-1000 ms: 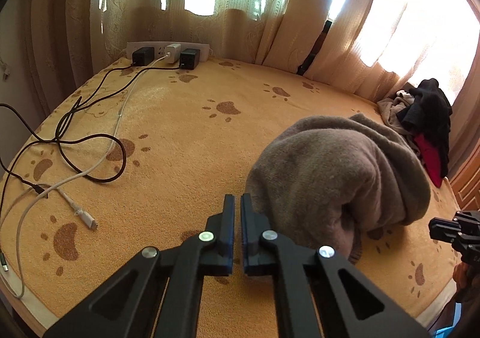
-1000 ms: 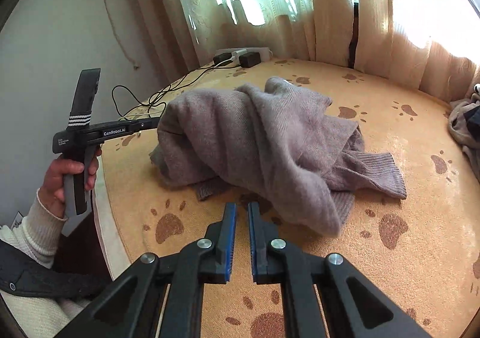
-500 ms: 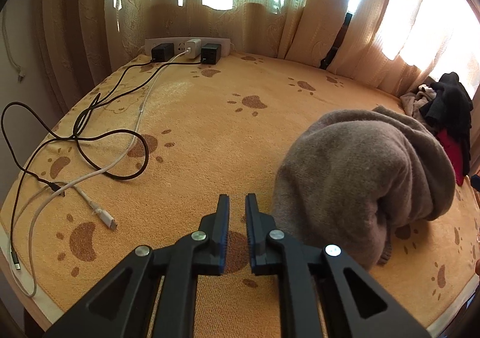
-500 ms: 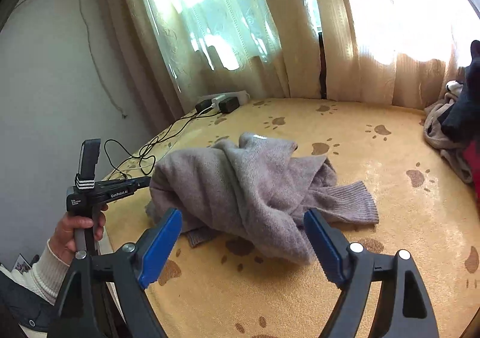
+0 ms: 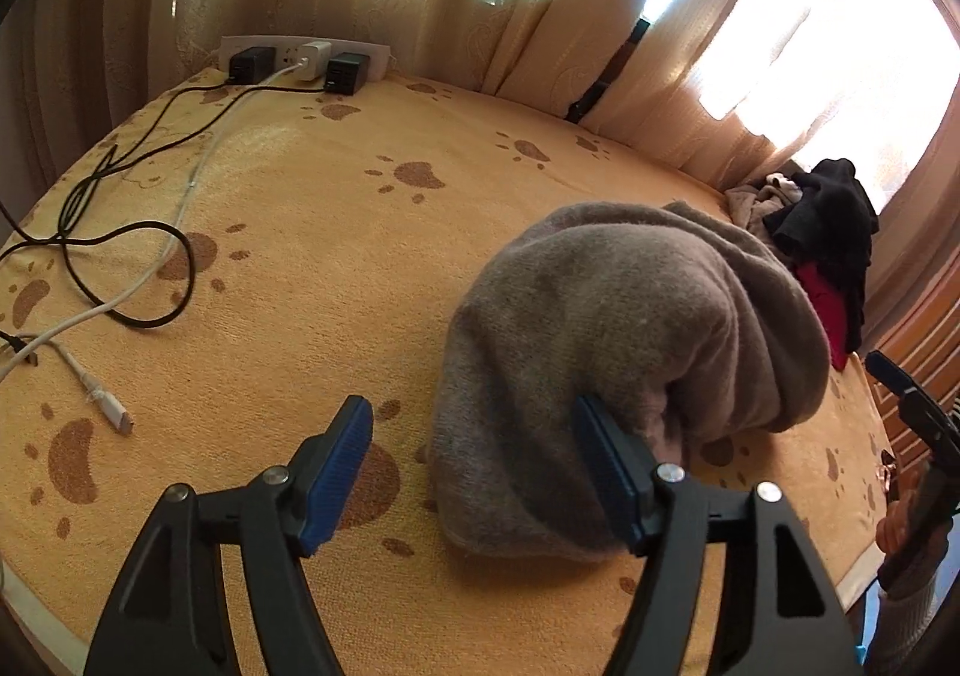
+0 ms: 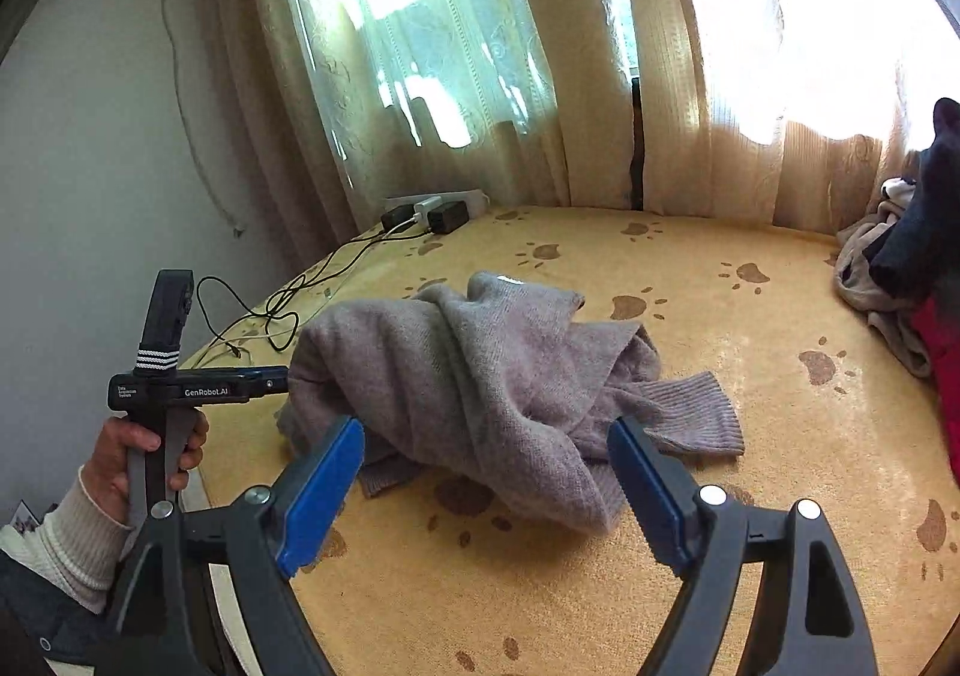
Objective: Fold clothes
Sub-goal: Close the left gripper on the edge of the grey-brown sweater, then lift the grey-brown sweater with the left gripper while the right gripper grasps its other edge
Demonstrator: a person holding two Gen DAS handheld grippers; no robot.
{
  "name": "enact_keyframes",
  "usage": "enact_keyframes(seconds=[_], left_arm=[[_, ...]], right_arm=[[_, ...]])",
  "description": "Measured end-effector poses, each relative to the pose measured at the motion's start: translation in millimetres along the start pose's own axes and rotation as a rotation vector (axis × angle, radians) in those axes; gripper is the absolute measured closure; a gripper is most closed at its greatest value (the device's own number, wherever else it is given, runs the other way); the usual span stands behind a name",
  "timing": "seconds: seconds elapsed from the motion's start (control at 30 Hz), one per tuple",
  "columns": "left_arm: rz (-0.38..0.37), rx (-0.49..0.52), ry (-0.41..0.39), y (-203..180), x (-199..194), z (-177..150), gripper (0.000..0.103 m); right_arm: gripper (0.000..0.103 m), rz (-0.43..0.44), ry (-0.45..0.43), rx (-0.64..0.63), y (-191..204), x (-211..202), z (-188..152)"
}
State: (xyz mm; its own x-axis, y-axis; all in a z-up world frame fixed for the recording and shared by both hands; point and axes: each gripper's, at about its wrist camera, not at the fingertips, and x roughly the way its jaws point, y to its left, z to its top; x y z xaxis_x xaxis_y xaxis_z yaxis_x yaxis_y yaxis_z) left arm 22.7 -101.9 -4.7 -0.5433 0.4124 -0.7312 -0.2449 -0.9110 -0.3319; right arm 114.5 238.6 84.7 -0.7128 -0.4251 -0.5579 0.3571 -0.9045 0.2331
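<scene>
A crumpled grey-brown knitted sweater (image 5: 630, 328) lies in a heap on the orange paw-print bedspread (image 5: 312, 232). My left gripper (image 5: 474, 466) hovers at the heap's near left end with its jaws opening; the heap's edge shows between the blue pads, and neither pad presses on it. In the right wrist view the same sweater (image 6: 480, 376) has one ribbed cuff spread out to the right. My right gripper (image 6: 486, 490) stands open just in front of it, nothing between its fingers. A hand (image 6: 144, 448) at the left holds the left gripper's handle.
A white power strip (image 5: 300, 58) with chargers sits at the far edge below the curtains. Black and white cables (image 5: 120, 262) trail over the left part of the bed. A pile of other clothes (image 5: 822, 232), black, red and beige, lies at the right.
Both grippers went from shut to open, the right one first and the left one only now. The right view has risen a little. The sweater has not moved.
</scene>
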Motion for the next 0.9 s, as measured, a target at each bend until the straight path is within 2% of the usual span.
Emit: enact_keyframes(seconds=[0.23,0.3,0.37,0.4,0.47,0.57,0.7,0.77,0.9], left_arm=[[-0.181,-0.088,0.101,8,20,3,0.031],[-0.227,-0.094,0.12,7,24,3,0.04],[-0.24,-0.072,0.143,1,28,3,0.062],[-0.23,-0.049,0.143,-5,28,3,0.066],[-0.195,0.01,0.13,-18,27,3,0.085],[-0.184,0.041,0.118,-31,23,1,0.093],[-0.219,0.058,0.079,-46,10,-9,0.095],[-0.26,0.132,0.056,-67,-5,-19,0.095],[-0.364,0.401,0.015,-129,-44,-47,0.095]], right_arm=[[0.017,0.021,0.004,0.021,-3,1,-1],[0.017,0.049,0.007,0.036,-5,1,-3],[0.017,0.067,0.0,0.049,-7,1,-4],[0.017,0.069,-0.001,0.043,-6,1,-4],[0.017,0.056,-0.009,0.019,-3,0,-5],[0.018,0.03,-0.034,-0.009,1,-5,-7],[0.018,0.011,-0.077,-0.016,0,-15,-7],[0.018,0.006,-0.102,-0.007,-2,-22,-8],[0.018,-0.006,-0.141,0.009,-6,-34,-8]])
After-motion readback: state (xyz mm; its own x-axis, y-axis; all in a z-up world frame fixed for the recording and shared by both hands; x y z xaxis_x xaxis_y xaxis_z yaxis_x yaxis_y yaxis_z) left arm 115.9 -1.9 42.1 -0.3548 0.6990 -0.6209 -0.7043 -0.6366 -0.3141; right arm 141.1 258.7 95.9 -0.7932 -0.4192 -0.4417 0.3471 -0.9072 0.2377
